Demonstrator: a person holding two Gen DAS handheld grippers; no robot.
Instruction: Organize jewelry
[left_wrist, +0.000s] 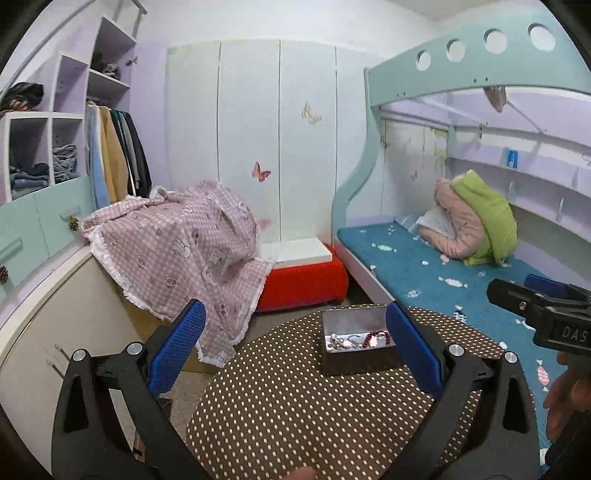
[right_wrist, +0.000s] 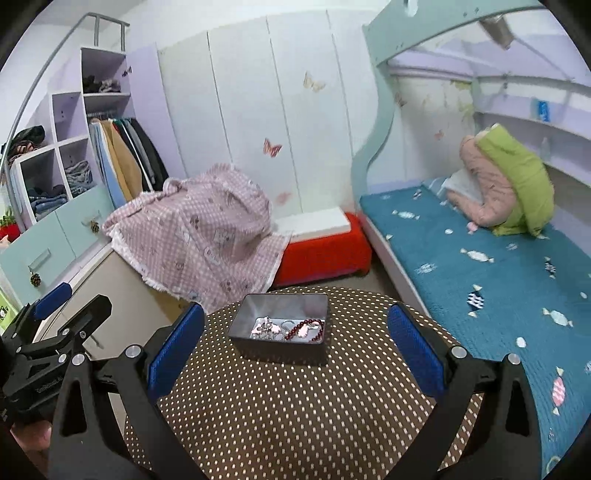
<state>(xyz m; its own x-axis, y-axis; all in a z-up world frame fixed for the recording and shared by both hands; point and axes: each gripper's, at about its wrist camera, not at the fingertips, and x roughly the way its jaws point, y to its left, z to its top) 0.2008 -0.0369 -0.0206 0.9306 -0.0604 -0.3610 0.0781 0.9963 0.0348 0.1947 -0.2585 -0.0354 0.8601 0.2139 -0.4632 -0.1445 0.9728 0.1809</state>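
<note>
Polka-dot round table (right_wrist: 280, 413) carries a dark tin (right_wrist: 280, 349) holding jewelry (right_wrist: 291, 328). Left gripper (left_wrist: 295, 354) and right gripper (right_wrist: 295, 350) both stand spread wide, pinching nothing, apart from the tin.

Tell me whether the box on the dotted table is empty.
Not empty: the lidless box holds jewelry, including a dark red bead string and silvery pieces.

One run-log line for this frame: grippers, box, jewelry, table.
left gripper: open, empty | right gripper: open, empty | box: on dotted table, lid off | jewelry: inside box, red beads visible
</note>
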